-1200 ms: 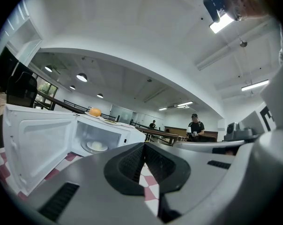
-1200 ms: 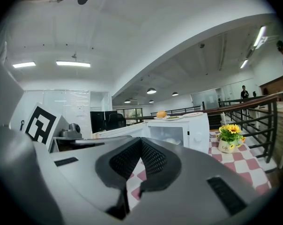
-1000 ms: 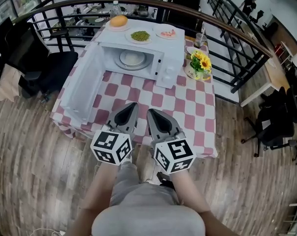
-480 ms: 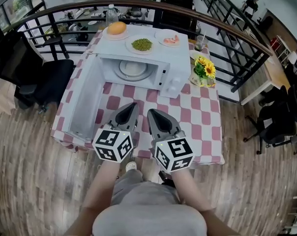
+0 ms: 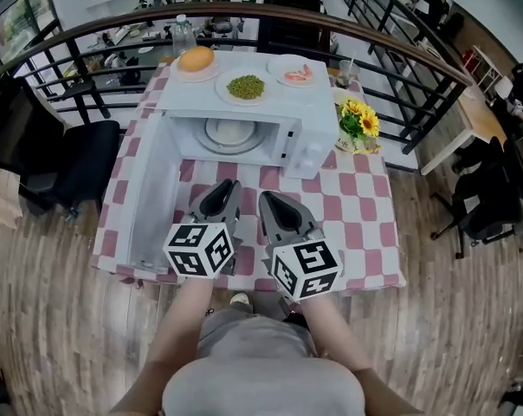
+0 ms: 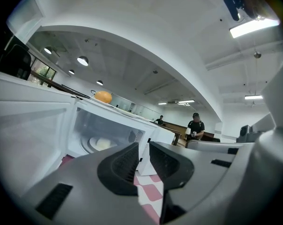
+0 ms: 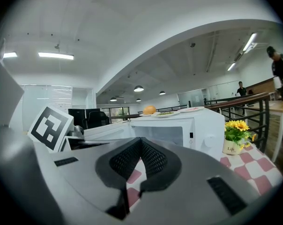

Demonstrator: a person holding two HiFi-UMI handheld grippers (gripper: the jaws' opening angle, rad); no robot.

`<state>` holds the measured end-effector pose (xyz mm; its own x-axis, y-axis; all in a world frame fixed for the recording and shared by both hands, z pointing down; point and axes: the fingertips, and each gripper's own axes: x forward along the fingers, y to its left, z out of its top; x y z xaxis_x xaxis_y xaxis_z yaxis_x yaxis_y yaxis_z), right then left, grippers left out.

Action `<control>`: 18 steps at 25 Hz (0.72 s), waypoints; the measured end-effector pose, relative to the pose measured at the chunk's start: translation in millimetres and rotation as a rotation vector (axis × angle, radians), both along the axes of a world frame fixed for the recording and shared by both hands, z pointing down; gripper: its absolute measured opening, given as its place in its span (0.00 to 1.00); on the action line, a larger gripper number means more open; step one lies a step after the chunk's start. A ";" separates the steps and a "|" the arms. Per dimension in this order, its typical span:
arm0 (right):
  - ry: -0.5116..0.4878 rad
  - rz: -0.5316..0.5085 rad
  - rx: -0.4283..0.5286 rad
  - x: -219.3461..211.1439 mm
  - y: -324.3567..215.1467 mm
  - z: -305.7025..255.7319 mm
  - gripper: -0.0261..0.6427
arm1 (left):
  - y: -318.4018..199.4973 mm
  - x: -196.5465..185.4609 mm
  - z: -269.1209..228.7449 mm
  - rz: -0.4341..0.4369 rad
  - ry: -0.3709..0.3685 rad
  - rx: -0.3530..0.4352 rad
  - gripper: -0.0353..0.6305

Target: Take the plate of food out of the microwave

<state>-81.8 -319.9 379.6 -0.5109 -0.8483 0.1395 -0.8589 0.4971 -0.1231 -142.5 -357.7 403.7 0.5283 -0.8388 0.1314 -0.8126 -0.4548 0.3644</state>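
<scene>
A white microwave (image 5: 305, 133) stands on the checked table with its door (image 5: 149, 189) swung open to the left. Inside, a white plate of pale food (image 5: 231, 133) sits on the turntable; the left gripper view shows the plate (image 6: 100, 144) deep in the cavity. My left gripper (image 5: 222, 186) hovers over the table's front part, well short of the opening. Its jaws have just been opening and stand a narrow gap apart (image 6: 144, 146) with nothing between them. Beside it, my right gripper (image 5: 270, 199) is shut and empty, its tips meeting (image 7: 141, 142).
On the microwave's top are three plates: a bun (image 5: 196, 59), green peas (image 5: 246, 87) and pink food (image 5: 297, 73). A pot of sunflowers (image 5: 355, 121) stands right of the microwave. A curved railing (image 5: 391, 42) runs behind the table, and a black chair (image 5: 71, 159) is at its left.
Both grippers have moved forward, from the floor in front of the table to over its near part. The microwave now sits closer in the head view.
</scene>
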 end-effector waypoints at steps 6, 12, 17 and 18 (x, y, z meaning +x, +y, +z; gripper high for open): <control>-0.006 0.030 -0.014 -1.2 -12.6 10.2 0.07 | -18.9 -1.7 10.5 0.014 0.041 -0.037 0.29; 0.006 0.027 -0.013 -3.8 -28.3 21.3 0.07 | -46.1 -0.6 23.7 -0.006 0.102 -0.060 0.43; 0.009 0.009 -0.020 -7.5 -43.7 30.0 0.07 | -68.6 -9.5 39.1 -0.066 0.163 -0.110 0.43; 0.010 0.006 -0.022 -7.9 -47.1 31.5 0.07 | -73.5 -13.1 43.6 -0.086 0.174 -0.125 0.44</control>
<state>-89.7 -366.9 411.1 -0.5042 -0.8481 0.1630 -0.8632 0.4891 -0.1255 -155.5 -431.2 447.3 0.4796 -0.8646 0.1499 -0.7662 -0.3293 0.5518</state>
